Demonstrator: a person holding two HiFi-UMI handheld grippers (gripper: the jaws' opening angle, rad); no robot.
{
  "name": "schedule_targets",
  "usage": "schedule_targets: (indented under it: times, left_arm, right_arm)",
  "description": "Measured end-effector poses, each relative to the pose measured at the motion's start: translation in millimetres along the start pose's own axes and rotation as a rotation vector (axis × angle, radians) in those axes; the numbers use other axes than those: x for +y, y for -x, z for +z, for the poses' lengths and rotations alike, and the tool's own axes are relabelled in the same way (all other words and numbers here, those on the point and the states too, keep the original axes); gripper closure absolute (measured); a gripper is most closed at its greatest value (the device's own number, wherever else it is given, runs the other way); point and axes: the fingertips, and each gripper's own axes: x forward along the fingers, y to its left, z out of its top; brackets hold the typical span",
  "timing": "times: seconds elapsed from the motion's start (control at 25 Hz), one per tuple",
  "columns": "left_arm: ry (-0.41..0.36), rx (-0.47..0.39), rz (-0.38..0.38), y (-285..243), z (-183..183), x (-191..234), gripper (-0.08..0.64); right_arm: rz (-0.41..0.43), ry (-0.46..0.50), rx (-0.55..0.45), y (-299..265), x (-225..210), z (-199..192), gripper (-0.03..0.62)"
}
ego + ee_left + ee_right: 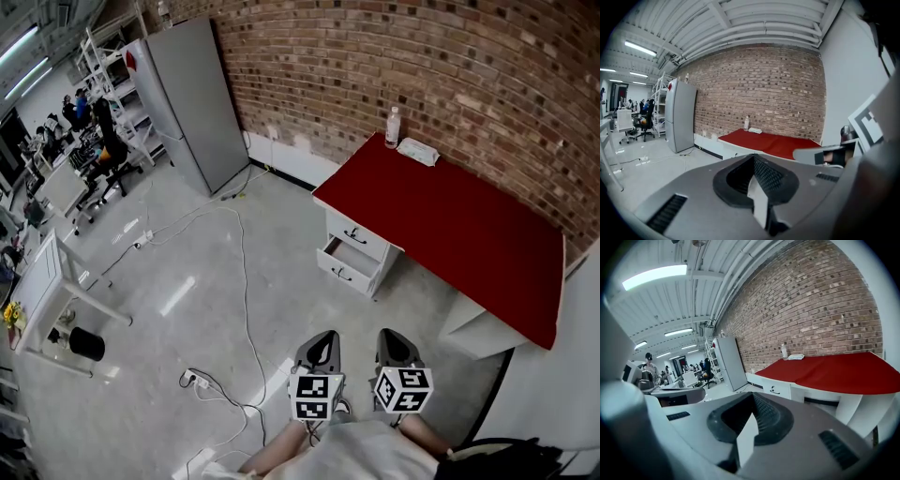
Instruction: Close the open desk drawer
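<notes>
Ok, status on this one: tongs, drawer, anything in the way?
Left tongs and right tongs shut, empty. Drawer open, tongs well short of it. Cable lies left of the path.

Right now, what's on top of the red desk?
A clear bottle and a flat white pack at the corner by the brick wall. Nothing else shows on the desk; anything under the pack is hidden.

Red-topped desk against brick wall, lower drawer ajar.
</notes>
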Motion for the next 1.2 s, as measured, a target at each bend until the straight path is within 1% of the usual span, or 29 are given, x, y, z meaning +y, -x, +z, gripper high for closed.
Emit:
schedule_targets:
  times: [0.12,0.32,0.6,0.8,1.0,1.2]
  left_arm:
    - [-0.009,0.008,0.013,-12,4,2,0.551]
    - [-0.026,0.017,0.024,-26,9,6,0.551]
    - [-0.025,0.036,0.036,-47,8,19,0.551]
    - [-0.024,0.037,0.031,-76,10,39,0.551]
    - [-0.037,0.027,-0.003,-116,29,60,0.551]
    - [-0.058,0.003,-0.042,-150,58,80,0.551]
  right_arm:
    - [0.012,-0.012,0.006,-10,-9,4,0.594]
    - [0.008,-0.037,0.011,-25,-24,9,0.594]
    - [0.016,-0.055,0.031,-52,-29,8,0.594]
    - [-0.002,-0.058,0.037,-80,-35,12,0.594]
    - [-0.039,-0.061,0.021,-115,-43,33,0.594]
    - [-0.046,-0.054,-0.002,-154,-35,61,0.594]
